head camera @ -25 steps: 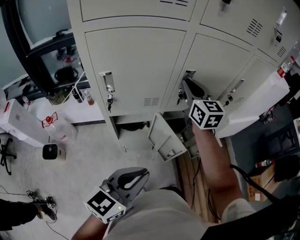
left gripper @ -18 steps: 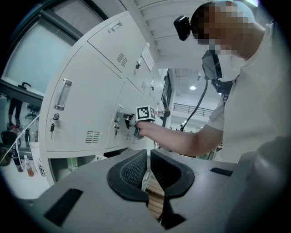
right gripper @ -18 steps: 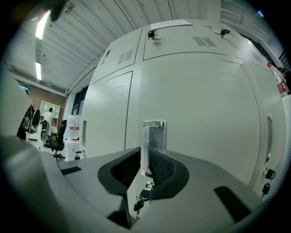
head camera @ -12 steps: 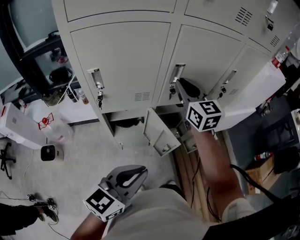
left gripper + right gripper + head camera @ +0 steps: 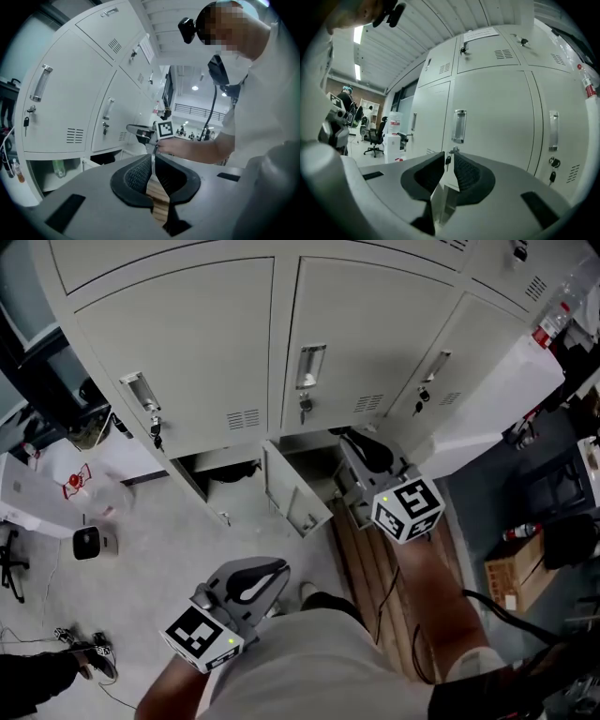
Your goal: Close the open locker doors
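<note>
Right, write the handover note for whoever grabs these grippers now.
Left gripper: jaws all but together, empty, held low.
Right gripper: jaws a slit apart, empty, beside the open bottom-row door, apart from it.
Done: the middle-row doors look shut.
To do: push that bottom door closed. The bottom-left compartment also looks open. The white panel at far right may be another open door, so check it.

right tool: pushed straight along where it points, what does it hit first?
Most likely the closed pale grey metal locker door with the recessed handle, near its keyed lock; nothing shows between the right tool and it. Depth is unclear.
</note>
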Tool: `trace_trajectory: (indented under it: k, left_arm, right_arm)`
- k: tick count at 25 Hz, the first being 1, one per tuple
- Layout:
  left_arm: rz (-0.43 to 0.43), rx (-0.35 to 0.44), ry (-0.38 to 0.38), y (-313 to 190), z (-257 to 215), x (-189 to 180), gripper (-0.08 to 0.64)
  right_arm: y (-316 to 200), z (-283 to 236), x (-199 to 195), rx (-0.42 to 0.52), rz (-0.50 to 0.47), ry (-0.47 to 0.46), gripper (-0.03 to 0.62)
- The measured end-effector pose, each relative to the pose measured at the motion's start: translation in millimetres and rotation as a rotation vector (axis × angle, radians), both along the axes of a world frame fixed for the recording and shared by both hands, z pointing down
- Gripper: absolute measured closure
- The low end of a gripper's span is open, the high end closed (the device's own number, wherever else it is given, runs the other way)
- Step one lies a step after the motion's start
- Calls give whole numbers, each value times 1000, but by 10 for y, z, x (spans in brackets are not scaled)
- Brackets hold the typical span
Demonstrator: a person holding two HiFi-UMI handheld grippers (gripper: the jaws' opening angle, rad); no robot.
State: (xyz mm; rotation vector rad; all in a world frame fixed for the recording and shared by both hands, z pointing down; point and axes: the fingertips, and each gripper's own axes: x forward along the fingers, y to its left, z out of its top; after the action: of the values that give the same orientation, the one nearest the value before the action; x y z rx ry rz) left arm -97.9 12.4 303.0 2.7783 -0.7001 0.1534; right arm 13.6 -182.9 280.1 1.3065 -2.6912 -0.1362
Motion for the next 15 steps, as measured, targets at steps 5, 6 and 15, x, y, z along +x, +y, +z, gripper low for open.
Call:
trace_trajectory:
  k: [5, 6, 15]
  left_arm:
    - [-15, -22, -13, -93, 134, 364, 529]
    - [-15, -27, -20, -105, 178, 444, 529]
    - [-29, -90, -69, -77, 564, 1025, 529]
  right_arm:
    - [304, 657, 196, -105, -88, 10, 545]
    - [353, 798, 226, -126, -103, 18, 545]
    - [930, 2039, 420, -338, -359, 83, 523]
